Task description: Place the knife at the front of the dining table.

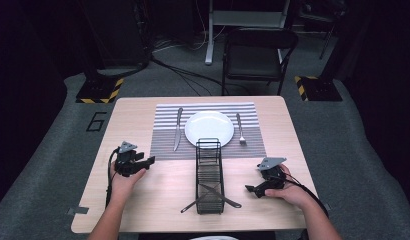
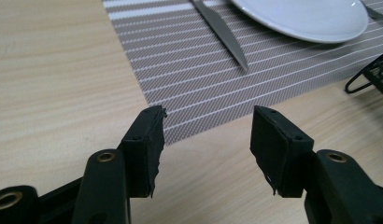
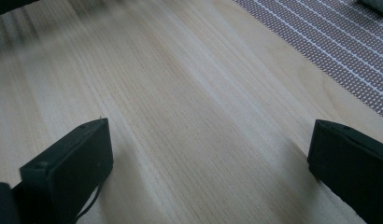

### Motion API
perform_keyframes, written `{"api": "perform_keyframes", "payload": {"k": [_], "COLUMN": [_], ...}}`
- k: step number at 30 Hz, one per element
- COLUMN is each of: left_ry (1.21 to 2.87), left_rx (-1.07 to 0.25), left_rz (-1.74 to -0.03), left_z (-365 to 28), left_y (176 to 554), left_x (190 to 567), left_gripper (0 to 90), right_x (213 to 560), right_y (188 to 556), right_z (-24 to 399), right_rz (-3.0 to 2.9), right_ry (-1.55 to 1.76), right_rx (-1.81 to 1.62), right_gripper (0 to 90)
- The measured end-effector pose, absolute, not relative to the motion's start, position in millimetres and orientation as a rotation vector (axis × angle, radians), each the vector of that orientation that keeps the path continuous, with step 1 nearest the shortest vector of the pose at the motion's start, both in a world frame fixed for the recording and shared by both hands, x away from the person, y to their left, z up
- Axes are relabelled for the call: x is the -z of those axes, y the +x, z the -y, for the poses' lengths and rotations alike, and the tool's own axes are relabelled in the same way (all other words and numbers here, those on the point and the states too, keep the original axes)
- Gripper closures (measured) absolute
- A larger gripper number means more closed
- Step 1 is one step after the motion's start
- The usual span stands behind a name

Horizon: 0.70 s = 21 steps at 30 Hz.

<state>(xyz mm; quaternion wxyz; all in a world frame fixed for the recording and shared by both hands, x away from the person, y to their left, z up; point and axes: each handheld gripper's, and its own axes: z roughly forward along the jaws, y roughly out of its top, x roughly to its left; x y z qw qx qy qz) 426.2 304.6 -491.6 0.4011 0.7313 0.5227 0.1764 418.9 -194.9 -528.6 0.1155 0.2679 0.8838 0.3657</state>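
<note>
Folding chair (image 1: 258, 52) stands beyond table's far edge. White desk leg (image 1: 210, 35) left of it, cables (image 1: 185, 75) trailing across grey floor. Hazard-striped bases (image 1: 98, 90) off both far corners. "6" (image 1: 95, 121) marked on floor beside left edge.

1 plate (image 1: 209, 128) – 1 fork (image 1: 240, 129) – 1 placemat (image 1: 165, 145) – 1 wire rack (image 1: 209, 165) – 2 knives (image 1: 177, 129).
</note>
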Motion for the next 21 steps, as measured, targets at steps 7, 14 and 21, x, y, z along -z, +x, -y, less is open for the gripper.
{"api": "perform_keyframes", "payload": {"k": [7,14,21], "left_ry": [1.816,1.802,1.808], "left_rx": [-0.462,-0.528,-0.572], "left_rz": [-1.388,-1.446,-1.494], "left_z": [-320,-336,-344], "left_y": [428,430,433], "left_x": [503,511,519], "left_gripper": [44.5,42.6,40.0], "right_x": [528,528,529], "right_y": [419,418,418], "right_z": [195,194,194], "right_rz": [-2.590,-2.585,-2.584], "right_ry": [0.792,0.805,0.805], "right_rx": [-1.071,-1.076,-1.076], "right_gripper": [0.0,0.0,0.0]}}
